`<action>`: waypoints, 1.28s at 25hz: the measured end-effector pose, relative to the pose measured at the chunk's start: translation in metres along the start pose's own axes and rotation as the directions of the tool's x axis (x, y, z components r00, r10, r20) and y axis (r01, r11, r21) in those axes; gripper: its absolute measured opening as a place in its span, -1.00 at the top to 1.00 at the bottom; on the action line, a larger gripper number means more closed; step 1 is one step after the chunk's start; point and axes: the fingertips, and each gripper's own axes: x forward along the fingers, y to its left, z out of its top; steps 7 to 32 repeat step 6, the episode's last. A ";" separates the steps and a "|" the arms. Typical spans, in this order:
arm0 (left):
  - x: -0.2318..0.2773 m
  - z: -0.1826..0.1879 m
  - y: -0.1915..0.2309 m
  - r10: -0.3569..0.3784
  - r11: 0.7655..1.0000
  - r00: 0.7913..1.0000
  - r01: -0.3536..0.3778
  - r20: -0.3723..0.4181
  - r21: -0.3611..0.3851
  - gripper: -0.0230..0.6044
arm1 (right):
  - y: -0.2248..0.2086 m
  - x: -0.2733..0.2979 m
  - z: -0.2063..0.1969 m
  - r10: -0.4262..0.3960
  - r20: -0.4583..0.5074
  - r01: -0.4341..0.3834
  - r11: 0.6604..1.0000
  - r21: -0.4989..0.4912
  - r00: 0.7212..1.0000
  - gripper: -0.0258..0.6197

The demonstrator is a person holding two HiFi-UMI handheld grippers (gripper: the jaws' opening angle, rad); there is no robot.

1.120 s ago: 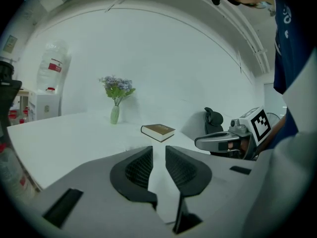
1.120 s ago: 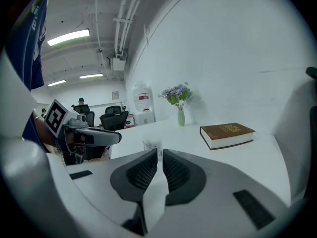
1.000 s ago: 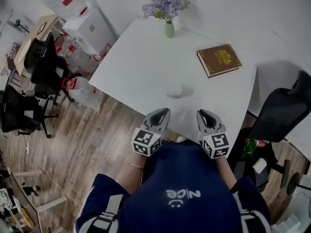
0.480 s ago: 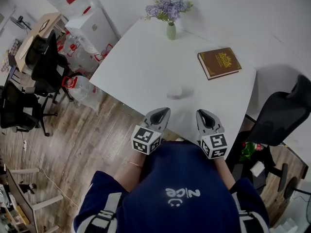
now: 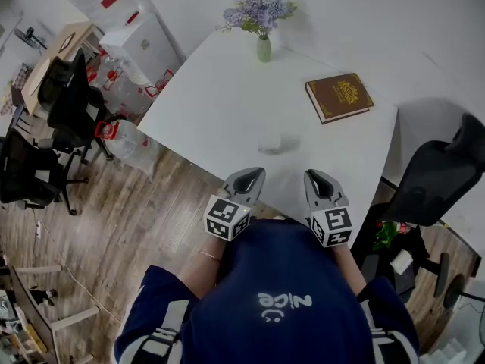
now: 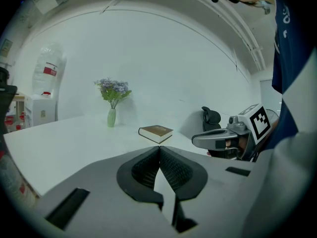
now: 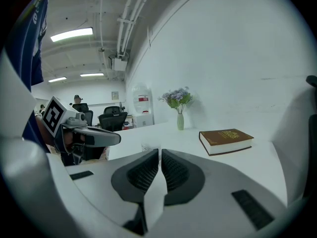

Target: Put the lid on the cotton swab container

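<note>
**Colours and patterns.** The white table (image 5: 220, 105) bore a brown book (image 5: 339, 96) with a gold cover ornament, a pale green vase (image 5: 263, 48) of lilac flowers (image 5: 258, 7), and a translucent, whitish cotton swab container (image 5: 274, 142). The left gripper (image 5: 256, 174) and right gripper (image 5: 314, 176) were grey, with black ribbed pads (image 6: 143, 170) and cubes (image 5: 227, 218) patterned in black-and-white squares. The floor (image 5: 136, 226) showed brown wood grain, and the office chairs (image 5: 68, 105) were black.

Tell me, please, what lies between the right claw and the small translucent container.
Only bare white tabletop separates right claw from container, per the head view.
</note>
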 end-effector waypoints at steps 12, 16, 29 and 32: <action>0.003 -0.001 0.001 0.001 1.000 1.000 -0.001 -0.002 -0.009 0.86 | -0.001 0.001 0.001 -0.001 -0.010 0.000 1.000 -0.014 1.000 0.74; 0.003 -0.001 0.001 0.001 1.000 1.000 -0.001 -0.002 -0.009 0.86 | -0.001 0.001 0.001 -0.001 -0.010 0.000 1.000 -0.014 1.000 0.74; 0.003 -0.001 0.001 0.001 1.000 1.000 -0.001 -0.002 -0.009 0.86 | -0.001 0.001 0.001 -0.001 -0.010 0.000 1.000 -0.014 1.000 0.74; 0.003 -0.001 0.001 0.001 1.000 1.000 -0.001 -0.002 -0.009 0.86 | -0.001 0.001 0.001 -0.001 -0.010 0.000 1.000 -0.014 1.000 0.74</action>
